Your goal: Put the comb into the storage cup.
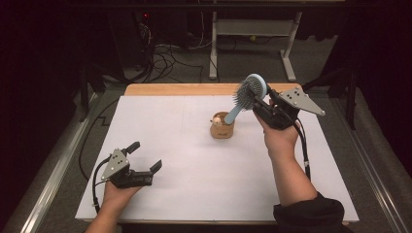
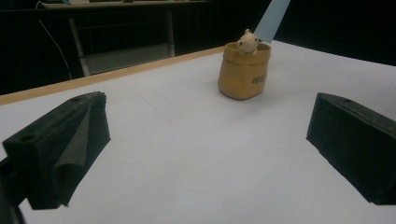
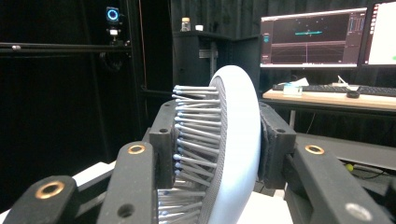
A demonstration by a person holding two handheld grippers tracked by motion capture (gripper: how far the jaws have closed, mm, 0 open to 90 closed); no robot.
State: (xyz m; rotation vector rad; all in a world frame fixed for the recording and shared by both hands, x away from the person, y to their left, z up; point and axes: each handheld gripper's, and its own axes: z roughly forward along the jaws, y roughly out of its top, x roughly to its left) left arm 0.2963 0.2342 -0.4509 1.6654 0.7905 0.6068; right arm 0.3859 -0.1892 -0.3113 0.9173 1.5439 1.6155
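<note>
With the brush (image 1: 248,93) clamped by its head in the right gripper (image 1: 262,103), its handle should be lowered straight into the pot (image 1: 222,127) at 8 o'clock, while the open left gripper (image 1: 144,156) is kept clear on the counter (image 1: 194,160).

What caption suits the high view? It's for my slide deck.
Right gripper holds a light blue hairbrush by its head above a tan pot; left gripper rests open.

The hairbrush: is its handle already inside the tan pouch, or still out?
Partly in. The hairbrush is tilted, its handle tip dipping into the pouch beside the small toy animal, while the right gripper clamps its head.
</note>
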